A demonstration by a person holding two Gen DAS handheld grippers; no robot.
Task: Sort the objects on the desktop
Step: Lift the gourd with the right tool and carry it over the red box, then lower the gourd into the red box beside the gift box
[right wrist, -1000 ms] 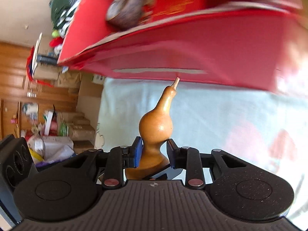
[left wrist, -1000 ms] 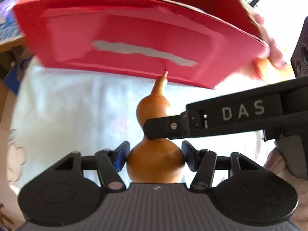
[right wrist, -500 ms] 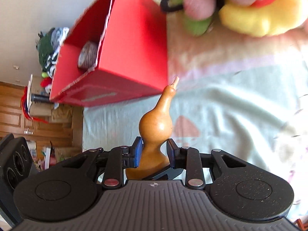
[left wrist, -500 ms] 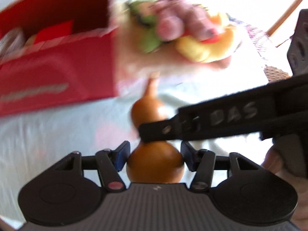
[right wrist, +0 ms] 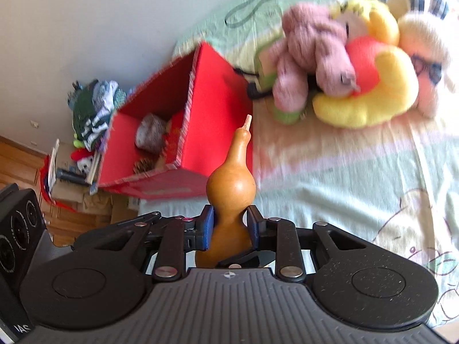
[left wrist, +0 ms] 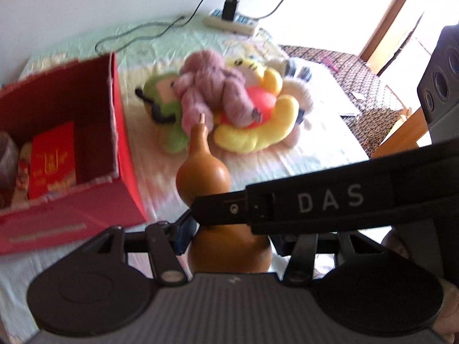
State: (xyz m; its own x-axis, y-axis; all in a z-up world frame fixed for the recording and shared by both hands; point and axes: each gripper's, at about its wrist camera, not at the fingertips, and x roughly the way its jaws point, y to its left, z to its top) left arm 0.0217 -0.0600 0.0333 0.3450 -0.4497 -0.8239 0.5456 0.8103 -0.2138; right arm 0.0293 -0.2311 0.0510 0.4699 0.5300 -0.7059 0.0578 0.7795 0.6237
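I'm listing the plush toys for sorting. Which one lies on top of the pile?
The pink knitted plush: it sprawls over the yellow plush with the red belly, and over the green plush beside it.

Left gripper (left wrist: 229,239) points steeply down, its jaws clamped on the fat lower bulb of a smooth tan, hourglass-shaped gourd (left wrist: 202,176). Right gripper (right wrist: 229,228) angles down too, its jaws pinching the gourd's narrow waist. Its black arm crosses the left camera's view, and a bare hand (left wrist: 397,236) peeks in behind it.
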